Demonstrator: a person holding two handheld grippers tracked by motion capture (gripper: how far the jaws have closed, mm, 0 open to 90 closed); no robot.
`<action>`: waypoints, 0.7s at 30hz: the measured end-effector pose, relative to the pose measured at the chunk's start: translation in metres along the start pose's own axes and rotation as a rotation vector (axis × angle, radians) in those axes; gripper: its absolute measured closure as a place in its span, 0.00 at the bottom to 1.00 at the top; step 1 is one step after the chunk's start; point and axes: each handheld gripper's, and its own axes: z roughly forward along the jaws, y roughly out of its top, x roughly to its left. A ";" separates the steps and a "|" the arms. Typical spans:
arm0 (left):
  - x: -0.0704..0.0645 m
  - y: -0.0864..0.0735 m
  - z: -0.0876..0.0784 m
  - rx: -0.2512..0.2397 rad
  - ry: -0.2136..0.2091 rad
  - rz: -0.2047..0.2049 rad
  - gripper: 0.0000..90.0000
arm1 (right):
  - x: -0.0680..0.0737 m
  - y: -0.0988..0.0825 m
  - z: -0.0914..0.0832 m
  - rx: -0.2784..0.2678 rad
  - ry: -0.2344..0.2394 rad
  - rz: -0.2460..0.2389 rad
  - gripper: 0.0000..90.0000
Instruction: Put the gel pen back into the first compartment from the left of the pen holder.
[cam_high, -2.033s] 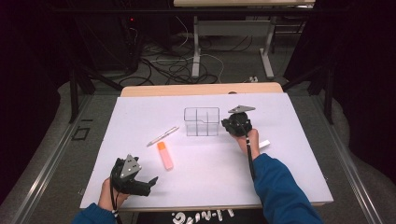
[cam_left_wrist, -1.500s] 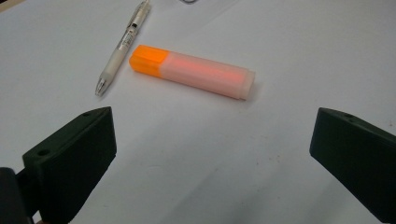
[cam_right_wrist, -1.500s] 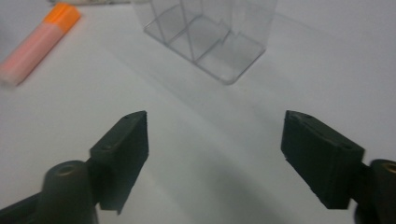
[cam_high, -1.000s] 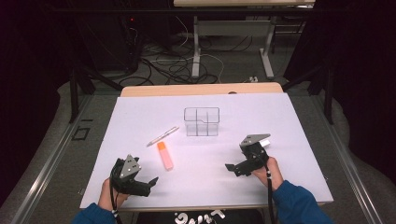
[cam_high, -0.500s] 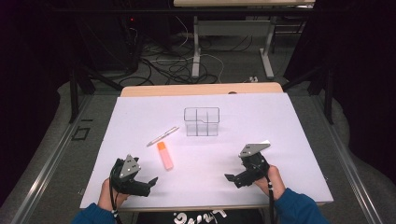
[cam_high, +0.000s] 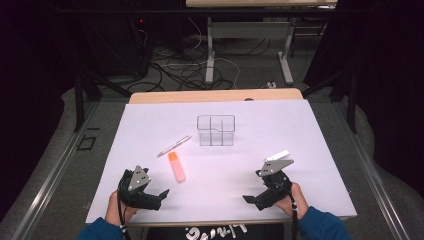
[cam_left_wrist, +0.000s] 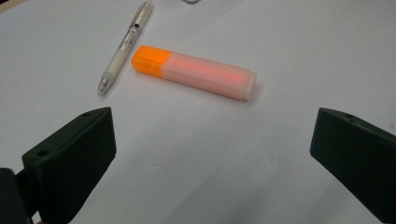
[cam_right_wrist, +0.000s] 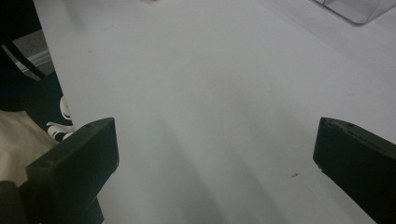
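An orange highlighter (cam_high: 176, 166) with a translucent cap lies left of the table's middle, and a clear pen (cam_high: 174, 146) lies just behind it. My left gripper (cam_high: 159, 198) rests near the front left edge, open and empty, its jaws pointing toward the highlighter (cam_left_wrist: 194, 72) and pen (cam_left_wrist: 125, 46). Further back, at the centre, stands a clear divided box (cam_high: 216, 130). Near the front right edge my right gripper (cam_high: 253, 187) is open and empty, facing left over bare white table. A corner of the box (cam_right_wrist: 355, 9) shows in the right gripper view.
A small white block (cam_high: 279, 155) lies just behind the right gripper. The white table top (cam_high: 300, 125) ends in a wooden strip at the back. Beyond it are a dark floor, cables and desk legs.
My right gripper has drawn back from beside the clear box to the front right edge and turned to face left. The left gripper has stayed put.
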 end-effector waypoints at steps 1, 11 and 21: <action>0.000 0.000 0.001 -0.005 0.012 0.008 0.00 | 0.000 -0.001 -0.001 0.007 0.002 -0.005 0.00; 0.001 0.002 -0.002 -0.001 0.022 0.004 0.00 | 0.002 -0.012 -0.009 0.007 -0.052 0.002 0.00; 0.015 0.018 0.004 0.010 -0.001 -0.054 0.00 | -0.001 -0.016 -0.015 -0.001 -0.060 0.025 0.00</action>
